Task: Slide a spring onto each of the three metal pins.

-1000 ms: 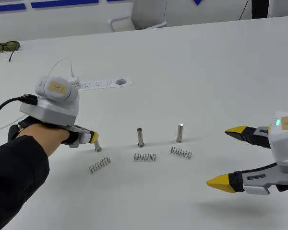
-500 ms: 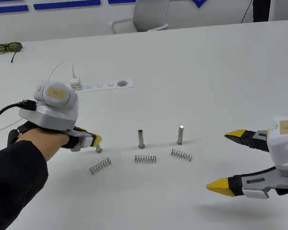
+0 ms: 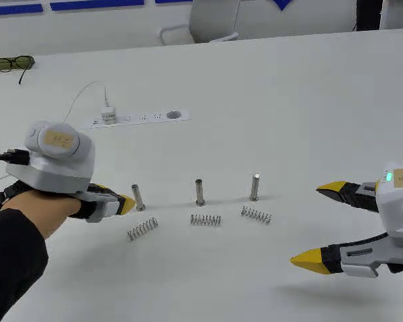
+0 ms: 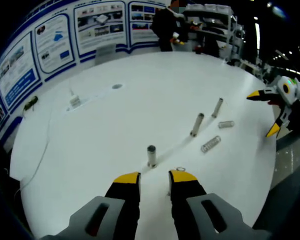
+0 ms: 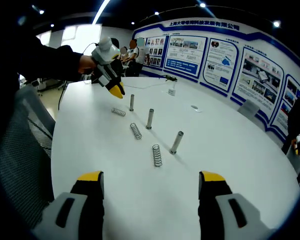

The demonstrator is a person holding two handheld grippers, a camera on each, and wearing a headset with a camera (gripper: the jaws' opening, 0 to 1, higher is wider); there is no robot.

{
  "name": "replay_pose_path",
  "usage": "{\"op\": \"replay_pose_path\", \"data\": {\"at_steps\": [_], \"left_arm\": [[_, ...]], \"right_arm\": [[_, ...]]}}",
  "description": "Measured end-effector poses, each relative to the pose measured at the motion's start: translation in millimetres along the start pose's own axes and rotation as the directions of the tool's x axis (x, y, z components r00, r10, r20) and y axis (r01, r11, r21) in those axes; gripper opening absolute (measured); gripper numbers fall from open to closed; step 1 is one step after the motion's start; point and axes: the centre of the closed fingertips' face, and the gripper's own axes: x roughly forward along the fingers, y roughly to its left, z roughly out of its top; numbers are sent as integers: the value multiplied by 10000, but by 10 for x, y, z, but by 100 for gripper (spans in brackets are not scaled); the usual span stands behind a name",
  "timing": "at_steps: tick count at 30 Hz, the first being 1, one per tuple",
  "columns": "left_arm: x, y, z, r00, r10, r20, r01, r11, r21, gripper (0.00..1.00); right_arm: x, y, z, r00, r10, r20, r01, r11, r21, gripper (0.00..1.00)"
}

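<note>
Three metal pins stand upright in a row on the white table: left pin [image 3: 138,198], middle pin [image 3: 199,192], right pin [image 3: 255,187]. A spring lies flat just in front of each: left spring [image 3: 142,229], middle spring [image 3: 205,219], right spring [image 3: 256,215]. My left gripper [image 3: 124,203] sits low, just left of the left pin [image 4: 151,156]. Its jaws [image 4: 155,177] are a narrow gap apart with nothing between them. My right gripper [image 3: 320,225] hovers wide open, well right of the right pin [image 5: 176,142], with nothing in it [image 5: 151,177].
A white power strip [image 3: 138,118] with a plugged-in charger [image 3: 107,114] lies behind the pins. Glasses [image 3: 10,64] rest at the far left. A chair [image 3: 208,20] stands beyond the table's far edge.
My left gripper has drawn back to the left, away from the left pin, which now stands free. The right gripper has hardly moved.
</note>
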Motion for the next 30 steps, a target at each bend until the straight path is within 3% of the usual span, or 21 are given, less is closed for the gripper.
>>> {"op": "replay_pose_path", "data": {"at_steps": [8,13,25,30], "left_arm": [[38,-175,-152,9969,-686,-375,708,9957,591,22],[114,-277,-223,9924,-987,-737,1075,9860,1277,23],[244,-299,-335,9849,-1022,-1398,1344,9600,2457,22],[259,-305,-370,9825,-1045,-1543,1420,9559,2569,20]], "right_arm": [[5,11,-4,10000,26,-48,-26,10000,-27,79],[3,6,-11,10000,7,-57,-7,10000,-6,79],[7,-1,-33,10000,-5,-93,5,10000,68,79],[6,3,-38,9999,-4,-109,4,10000,77,79]]}}
